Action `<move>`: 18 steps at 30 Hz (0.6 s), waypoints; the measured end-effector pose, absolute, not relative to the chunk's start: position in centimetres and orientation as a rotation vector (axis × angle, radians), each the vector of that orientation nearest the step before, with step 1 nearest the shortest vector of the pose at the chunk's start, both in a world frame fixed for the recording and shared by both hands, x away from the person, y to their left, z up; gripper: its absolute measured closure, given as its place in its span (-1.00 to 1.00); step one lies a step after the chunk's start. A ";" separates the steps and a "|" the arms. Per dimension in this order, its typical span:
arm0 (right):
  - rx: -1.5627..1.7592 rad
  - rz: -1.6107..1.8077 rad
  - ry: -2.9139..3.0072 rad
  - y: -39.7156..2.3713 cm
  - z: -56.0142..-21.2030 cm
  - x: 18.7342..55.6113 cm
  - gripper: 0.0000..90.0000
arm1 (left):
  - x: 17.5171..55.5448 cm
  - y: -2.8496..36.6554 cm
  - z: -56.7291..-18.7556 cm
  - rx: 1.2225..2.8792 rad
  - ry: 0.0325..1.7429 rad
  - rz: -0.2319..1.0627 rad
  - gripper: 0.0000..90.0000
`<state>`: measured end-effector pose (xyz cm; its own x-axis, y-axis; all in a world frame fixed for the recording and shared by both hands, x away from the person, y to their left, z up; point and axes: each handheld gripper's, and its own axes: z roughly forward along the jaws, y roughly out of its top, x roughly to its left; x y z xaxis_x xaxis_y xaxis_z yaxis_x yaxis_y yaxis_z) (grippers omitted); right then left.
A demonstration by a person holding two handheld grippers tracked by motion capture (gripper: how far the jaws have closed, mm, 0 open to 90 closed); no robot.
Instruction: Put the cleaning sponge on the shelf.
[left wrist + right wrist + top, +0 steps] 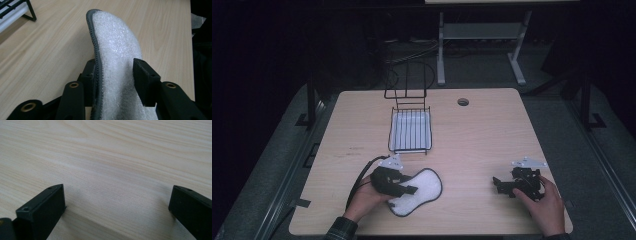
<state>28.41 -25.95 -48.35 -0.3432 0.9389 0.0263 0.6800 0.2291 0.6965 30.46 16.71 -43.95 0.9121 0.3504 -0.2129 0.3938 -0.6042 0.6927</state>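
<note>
A white fuzzy insole-shaped pad (426, 185) with a dark grey stitched rim lies near the table's front edge, left of centre. My left gripper (408, 186) reaches over its left half. In the left gripper view the pad (117, 42) stands between the two jaws of the left gripper (116, 68). One jaw bears on the grey rim and the other on the fuzzy face. The pad's edge curls upward there. My right gripper (498, 184) rests at the front right, its jaws wide apart over bare wood in the right gripper view (117, 195).
A black wire rack (410, 131) with a white tray inside and a tall wire back stands at the table's middle, just behind the pad. A round cable hole (463, 102) sits near the far edge. A grey table leg frame (482, 35) stands on the floor beyond.
</note>
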 end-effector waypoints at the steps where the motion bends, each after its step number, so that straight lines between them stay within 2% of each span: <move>1: 1.491 0.878 2.109 -25.9 -48.3 28.4 -1.00 | 30.4 16.8 -43.9 2.258 0.535 -0.073 0.29; 8: 1.491 0.878 2.109 -25.9 -48.3 28.4 -1.00 | 30.5 17.3 -43.1 2.225 0.531 -0.090 0.46; 18: 1.491 0.878 2.109 -25.9 -48.3 28.4 -1.00 | 30.4 17.6 -42.3 2.197 0.536 -0.098 0.58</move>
<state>28.41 -25.95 -48.35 -0.3432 0.9389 0.0260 0.6801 0.2293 0.6964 30.41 17.59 -42.31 0.9052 0.3432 -0.2508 0.4097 -0.5472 0.7299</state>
